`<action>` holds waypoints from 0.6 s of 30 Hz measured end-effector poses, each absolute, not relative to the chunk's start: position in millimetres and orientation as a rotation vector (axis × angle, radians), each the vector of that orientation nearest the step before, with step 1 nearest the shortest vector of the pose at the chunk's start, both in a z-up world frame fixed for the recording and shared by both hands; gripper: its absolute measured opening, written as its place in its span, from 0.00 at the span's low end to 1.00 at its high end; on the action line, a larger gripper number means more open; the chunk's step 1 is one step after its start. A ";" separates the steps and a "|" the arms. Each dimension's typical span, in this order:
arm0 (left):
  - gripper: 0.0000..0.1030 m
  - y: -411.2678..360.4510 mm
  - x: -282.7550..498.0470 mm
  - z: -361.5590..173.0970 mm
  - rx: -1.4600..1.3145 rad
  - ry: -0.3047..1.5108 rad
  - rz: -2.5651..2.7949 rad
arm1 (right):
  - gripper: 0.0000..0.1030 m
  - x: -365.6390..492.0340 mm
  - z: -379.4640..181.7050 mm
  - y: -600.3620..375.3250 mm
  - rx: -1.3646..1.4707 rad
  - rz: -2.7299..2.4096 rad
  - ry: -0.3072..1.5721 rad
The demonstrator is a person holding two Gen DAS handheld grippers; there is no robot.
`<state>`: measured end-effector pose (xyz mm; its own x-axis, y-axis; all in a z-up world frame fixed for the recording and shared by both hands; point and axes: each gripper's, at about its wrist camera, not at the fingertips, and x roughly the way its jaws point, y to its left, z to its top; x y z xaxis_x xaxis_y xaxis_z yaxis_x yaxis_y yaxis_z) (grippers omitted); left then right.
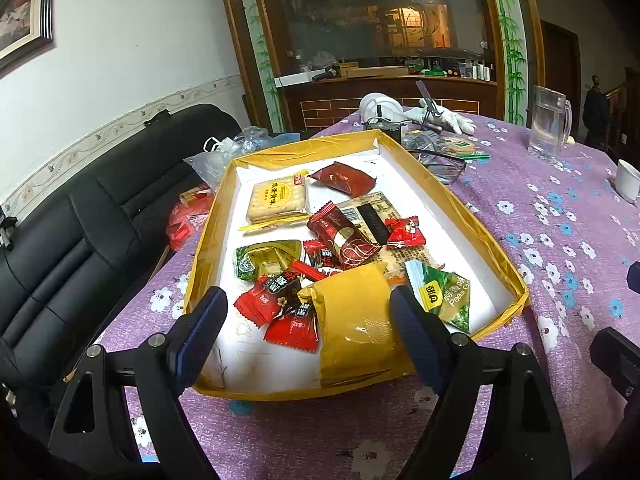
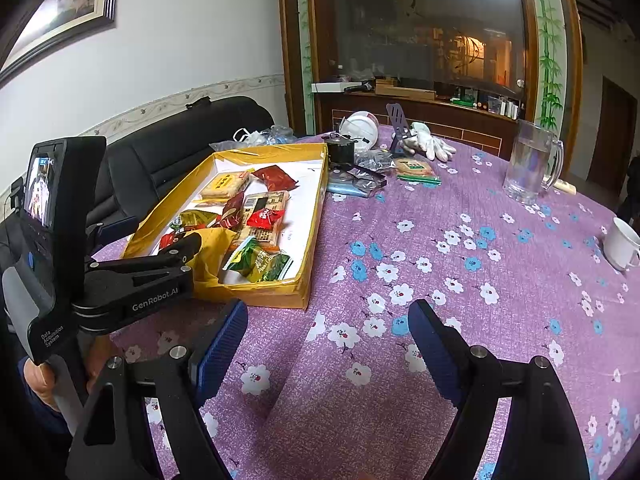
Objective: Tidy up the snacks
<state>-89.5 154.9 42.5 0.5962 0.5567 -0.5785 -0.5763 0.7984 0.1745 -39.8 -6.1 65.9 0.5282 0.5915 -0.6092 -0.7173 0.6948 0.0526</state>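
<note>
A shallow yellow box (image 1: pixel 460 208) with a white floor lies on the purple flowered tablecloth and holds several wrapped snacks: a cracker pack (image 1: pixel 278 198), a dark red pouch (image 1: pixel 344 178), red candies (image 1: pixel 294 326), a green pea pack (image 1: pixel 444 294) and a yellow packet (image 1: pixel 352 320). My left gripper (image 1: pixel 308 320) is open over the box's near end, its fingers either side of the yellow packet and red candies. My right gripper (image 2: pixel 328 344) is open and empty above bare cloth, right of the box (image 2: pixel 316 216). The left gripper (image 2: pixel 188 248) also shows there.
A glass pitcher (image 2: pixel 530 168), a white cup (image 2: pixel 622 244), white gloves (image 2: pixel 432 142), a snack pack (image 2: pixel 414 170), glasses (image 2: pixel 360 178) and clutter stand beyond the box. A black sofa (image 1: pixel 80 220) lies left of the table.
</note>
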 end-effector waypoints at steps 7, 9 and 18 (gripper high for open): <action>0.82 154.2 -88.6 41.7 -0.029 0.660 0.658 | 0.81 -39.7 65.8 -6.6 -0.217 0.787 0.640; 0.82 154.0 -88.2 41.2 -0.029 0.661 0.657 | 0.81 -40.2 66.1 -6.7 -0.218 0.789 0.640; 0.82 153.3 -88.1 41.4 -0.024 0.663 0.657 | 0.81 -39.9 66.0 -6.7 -0.220 0.788 0.638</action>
